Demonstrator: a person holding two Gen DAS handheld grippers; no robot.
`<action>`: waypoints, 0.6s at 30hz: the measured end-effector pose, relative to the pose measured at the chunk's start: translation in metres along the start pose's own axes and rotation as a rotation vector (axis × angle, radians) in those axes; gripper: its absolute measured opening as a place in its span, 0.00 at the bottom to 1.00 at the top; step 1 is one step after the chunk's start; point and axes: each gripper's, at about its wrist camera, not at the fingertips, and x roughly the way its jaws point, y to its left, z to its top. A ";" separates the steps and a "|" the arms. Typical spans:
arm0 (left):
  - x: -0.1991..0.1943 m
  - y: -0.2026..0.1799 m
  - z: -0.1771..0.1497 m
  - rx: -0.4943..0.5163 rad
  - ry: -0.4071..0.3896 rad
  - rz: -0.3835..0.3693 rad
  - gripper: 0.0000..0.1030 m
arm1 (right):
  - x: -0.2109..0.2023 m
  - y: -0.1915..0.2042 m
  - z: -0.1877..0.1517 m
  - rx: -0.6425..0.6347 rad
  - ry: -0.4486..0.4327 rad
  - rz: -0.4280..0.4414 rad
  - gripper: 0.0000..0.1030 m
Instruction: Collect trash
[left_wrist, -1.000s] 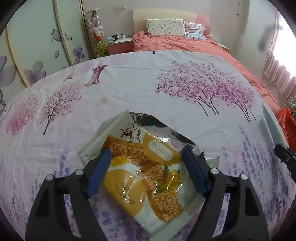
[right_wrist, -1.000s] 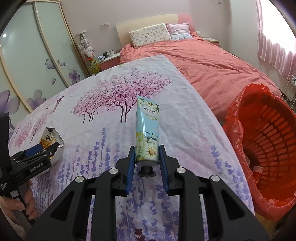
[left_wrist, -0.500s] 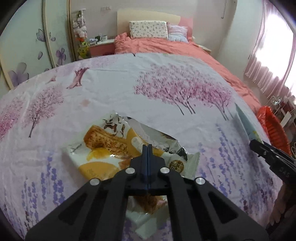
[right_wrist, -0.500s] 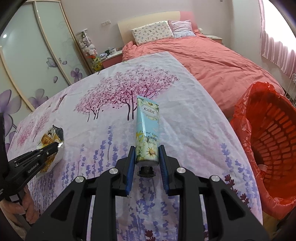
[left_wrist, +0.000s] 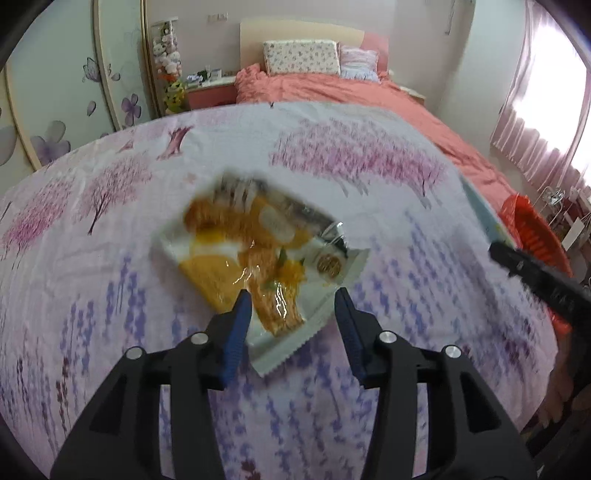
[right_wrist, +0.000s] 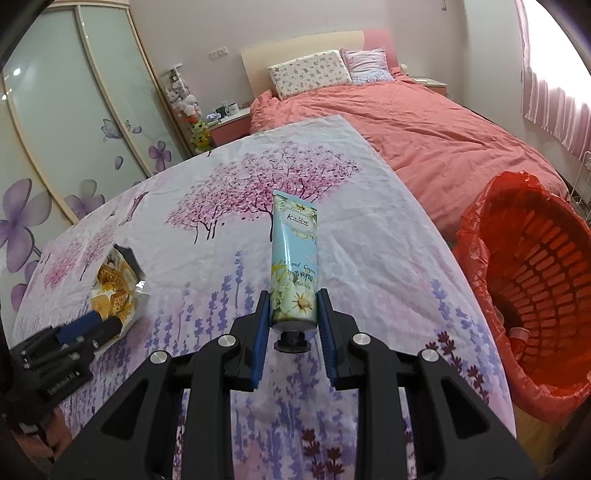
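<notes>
left gripper (left_wrist: 293, 312) fingers are now standing apart again after being pressed together half a second ago; the snack wrapper (left_wrist: 258, 254) is lying flat on the desk (left_wrist: 110, 295), its near edge between the fingers, so that grab likely failed and needs a retry. right gripper (right_wrist: 291, 321) is still clamping the hand cream tube (right_wrist: 294, 258) near its cap, tube pointing away over the desk. red-lined trash basket (right_wrist: 535, 288) is sitting off the desk's right edge, open and unobstructed. bed (right_wrist: 424, 122) beyond.
</notes>
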 end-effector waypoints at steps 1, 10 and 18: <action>0.002 0.001 -0.002 0.005 0.005 0.017 0.45 | -0.001 0.001 0.000 -0.001 -0.001 0.001 0.25; 0.014 0.046 0.016 -0.015 -0.002 0.124 0.45 | 0.001 0.008 0.004 -0.005 -0.004 0.002 0.25; -0.023 0.105 0.025 -0.213 -0.096 0.107 0.64 | 0.014 0.014 0.007 -0.013 0.010 0.011 0.25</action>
